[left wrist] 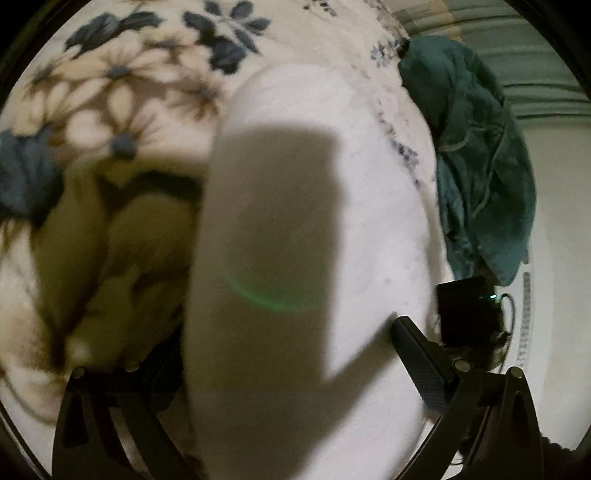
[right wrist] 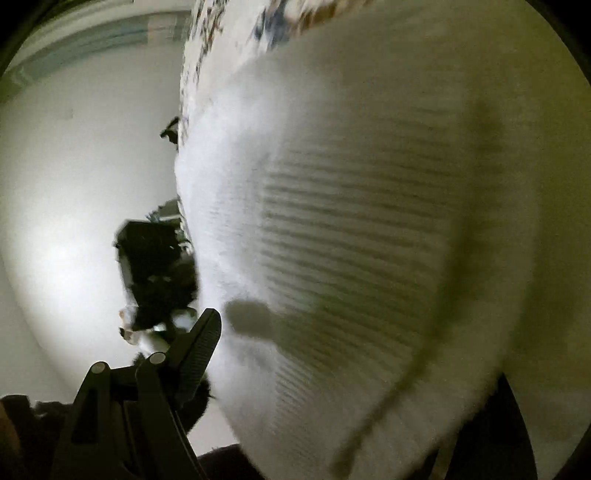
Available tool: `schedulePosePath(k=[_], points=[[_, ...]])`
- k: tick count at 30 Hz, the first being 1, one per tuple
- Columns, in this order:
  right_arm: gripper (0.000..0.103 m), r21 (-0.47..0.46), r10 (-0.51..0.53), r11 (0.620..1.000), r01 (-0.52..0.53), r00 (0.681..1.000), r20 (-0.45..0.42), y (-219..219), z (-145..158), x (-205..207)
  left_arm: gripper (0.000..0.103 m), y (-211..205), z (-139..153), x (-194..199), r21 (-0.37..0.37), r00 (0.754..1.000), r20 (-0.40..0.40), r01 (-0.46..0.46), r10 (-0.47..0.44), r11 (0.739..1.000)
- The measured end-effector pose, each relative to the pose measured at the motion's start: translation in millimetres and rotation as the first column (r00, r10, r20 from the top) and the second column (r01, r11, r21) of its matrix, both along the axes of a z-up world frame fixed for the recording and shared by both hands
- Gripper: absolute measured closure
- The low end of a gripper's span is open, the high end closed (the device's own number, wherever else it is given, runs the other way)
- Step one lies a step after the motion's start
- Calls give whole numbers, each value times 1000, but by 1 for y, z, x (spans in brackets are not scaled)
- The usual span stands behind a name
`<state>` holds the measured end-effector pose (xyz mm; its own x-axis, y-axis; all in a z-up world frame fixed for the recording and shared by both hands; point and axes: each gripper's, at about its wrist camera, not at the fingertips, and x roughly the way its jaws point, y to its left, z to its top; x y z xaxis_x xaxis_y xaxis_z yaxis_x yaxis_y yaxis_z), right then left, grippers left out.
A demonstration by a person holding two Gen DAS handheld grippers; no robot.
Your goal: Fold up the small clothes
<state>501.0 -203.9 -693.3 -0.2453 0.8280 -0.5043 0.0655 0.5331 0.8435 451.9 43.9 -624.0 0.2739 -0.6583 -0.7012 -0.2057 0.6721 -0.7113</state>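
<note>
The white knit garment (left wrist: 295, 240) filled the centre of the left wrist view, lying on the floral blanket (left wrist: 122, 85), probably spread for folding; the left gripper (left wrist: 288, 354) straddled it with jaws apart; the right gripper (right wrist: 332, 332) showed one finger (right wrist: 199, 343) at lower left, so its jaw state could not be told; a teal garment (left wrist: 480, 155) waited at upper right.

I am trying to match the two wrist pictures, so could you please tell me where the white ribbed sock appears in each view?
Left wrist: the white ribbed sock runs down the centre from upper middle to bottom edge, between the left gripper's fingers.
Right wrist: the sock fills the centre and right, close and blurred, ribs showing.
Shared landmark: the floral blanket, upper left in the left view, top centre in the right.
</note>
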Motion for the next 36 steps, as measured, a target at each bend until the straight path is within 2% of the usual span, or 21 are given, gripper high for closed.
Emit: schedulePosePath(k=[1, 2, 3, 5, 8, 13, 19, 23, 28, 31, 33, 34, 35, 36], points=[[26, -11, -10, 1000, 10, 1000, 3, 7, -1, 4, 30, -1, 4, 0, -2, 1000, 13, -2, 2, 1000], [50, -12, -26, 1000, 26, 1000, 4, 10, -2, 6, 60, -1, 6, 1, -4, 1000, 16, 3, -3, 1000], [64, -15, -46, 999, 46, 999, 7, 11, -1, 7, 71, -1, 9, 2, 1, 1000, 15, 2, -2, 1000], [73, -42, -102, 994, 103, 995, 19, 11, 7, 5, 75, 2, 19, 5, 1, 1000, 21, -17, 17, 1000], [78, -61, -159, 985, 162, 986, 50, 8, 28, 4, 77, 4, 35, 15, 4, 999, 37, -11, 11, 1000], [79, -67, -202, 976, 210, 974, 104, 7, 67, 22, 77, 3, 67, 60, 11, 997, 75, 18, -18, 1000], [79, -71, -262, 958, 277, 950, 171, 0, 107, 94, 77, 9, 99, 143, 62, 989, 134, 59, -67, 996], [79, -70, -303, 944, 324, 929, 212, 4, 118, 159, 77, 11, 93, 211, 89, 987, 134, 80, -92, 993], [79, -95, -329, 928, 360, 913, 240, 8, 109, 232, 72, 11, 69, 289, 156, 987, 105, 106, -123, 982], [77, -127, -329, 921, 367, 911, 248, 12, 96, 268, 63, 12, 44, 321, 185, 990, 39, 125, -134, 975], [69, -197, -313, 912, 361, 920, 237, 12, 84, 286, 41, 11, 37, 328, 242, 990, 10, 134, -141, 961], [64, -239, -312, 901, 362, 924, 222, 8, 80, 292, 37, 11, 38, 326, 279, 990, 20, 132, -143, 951], [51, -271, -318, 888, 371, 922, 218, 2, 78, 295, 27, 12, 40, 322, 307, 989, 33, 126, -143, 943], [45, -301, -323, 871, 388, 915, 244, -5, 82, 296, 19, 13, 43, 316, 344, 989, 42, 121, -144, 931]])
